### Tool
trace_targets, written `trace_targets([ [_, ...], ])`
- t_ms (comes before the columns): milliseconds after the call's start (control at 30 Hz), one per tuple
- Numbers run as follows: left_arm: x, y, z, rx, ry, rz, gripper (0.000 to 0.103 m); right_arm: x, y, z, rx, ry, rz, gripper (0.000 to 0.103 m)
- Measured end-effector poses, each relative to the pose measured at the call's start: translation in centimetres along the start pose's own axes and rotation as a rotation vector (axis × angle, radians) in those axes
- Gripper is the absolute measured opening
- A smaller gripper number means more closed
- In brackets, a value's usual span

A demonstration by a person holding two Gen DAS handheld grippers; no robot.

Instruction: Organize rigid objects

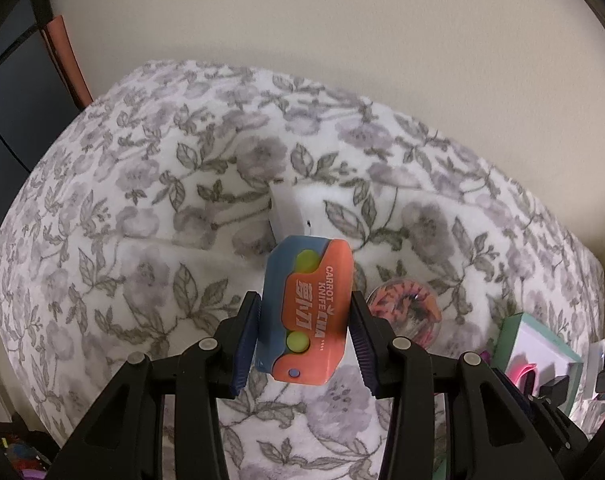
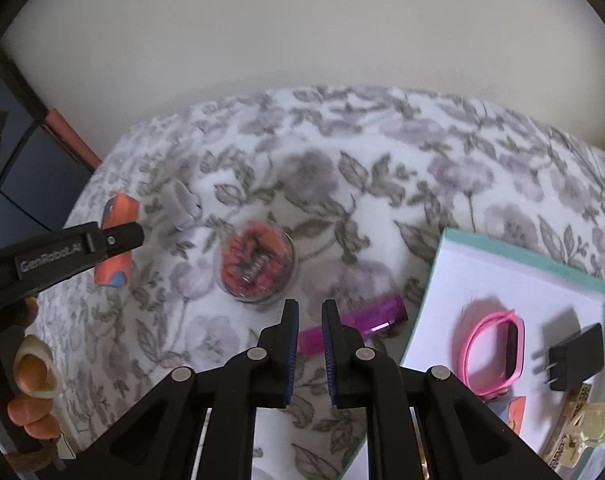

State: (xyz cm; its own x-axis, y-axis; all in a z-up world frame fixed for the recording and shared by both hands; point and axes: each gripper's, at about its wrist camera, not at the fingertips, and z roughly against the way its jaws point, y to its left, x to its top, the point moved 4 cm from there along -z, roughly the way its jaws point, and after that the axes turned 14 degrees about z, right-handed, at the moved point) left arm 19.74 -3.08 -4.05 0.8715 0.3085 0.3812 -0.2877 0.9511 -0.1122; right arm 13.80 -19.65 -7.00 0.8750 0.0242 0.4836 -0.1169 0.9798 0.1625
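My left gripper (image 1: 304, 312) is shut on an orange and blue "Carrot Knife" toy (image 1: 306, 308) and holds it over the floral cloth; it also shows in the right wrist view (image 2: 116, 248) with the left gripper's finger across it. A white block (image 1: 288, 210) lies just beyond. My right gripper (image 2: 309, 320) is nearly closed and empty, above a purple translucent lighter (image 2: 354, 326). A round clear container of orange pieces (image 2: 256, 266) lies ahead of it. A teal-rimmed white tray (image 2: 514, 256) at the right holds a pink wristband (image 2: 494, 352) and a black plug adapter (image 2: 574, 356).
The floral cloth (image 1: 142, 200) covers a table against a plain wall. A dark cabinet with an orange edge (image 1: 62, 56) stands at the far left. Packets (image 2: 582, 420) lie at the tray's near corner. The round container (image 1: 402, 312) and tray (image 1: 538, 352) show at the right.
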Motion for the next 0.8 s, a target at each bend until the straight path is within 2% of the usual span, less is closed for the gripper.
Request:
trace_targets([
  [200, -0.6, 0.3, -1.5, 0.014, 0.043, 0.001, 0.046, -0.7, -0.4, -1.3, -0.023, 0.058, -0.026, 0.015],
  [333, -0.5, 0.3, -1.5, 0.016, 0.038, 0.005, 0.046, -1.2, -1.0, -2.1, -0.045, 0.094, -0.054, 0.026],
  [433, -0.5, 0.4, -1.5, 0.014, 0.039, 0.009, 0.046, -1.3, -1.2, -2.2, -0.055, 0.101, -0.069, 0.044],
  [633, -0.5, 0.4, -1.9, 0.022, 0.047, 0.014, 0.046, -1.5, -1.5, -2.5, -0.083, 0.115, -0.092, 0.044],
  [800, -1.1, 0.6, -3.4, 0.049, 0.078, 0.01, 0.046, -1.8, -1.3, -3.1, -0.062, 0.127, -0.126, 0.044],
])
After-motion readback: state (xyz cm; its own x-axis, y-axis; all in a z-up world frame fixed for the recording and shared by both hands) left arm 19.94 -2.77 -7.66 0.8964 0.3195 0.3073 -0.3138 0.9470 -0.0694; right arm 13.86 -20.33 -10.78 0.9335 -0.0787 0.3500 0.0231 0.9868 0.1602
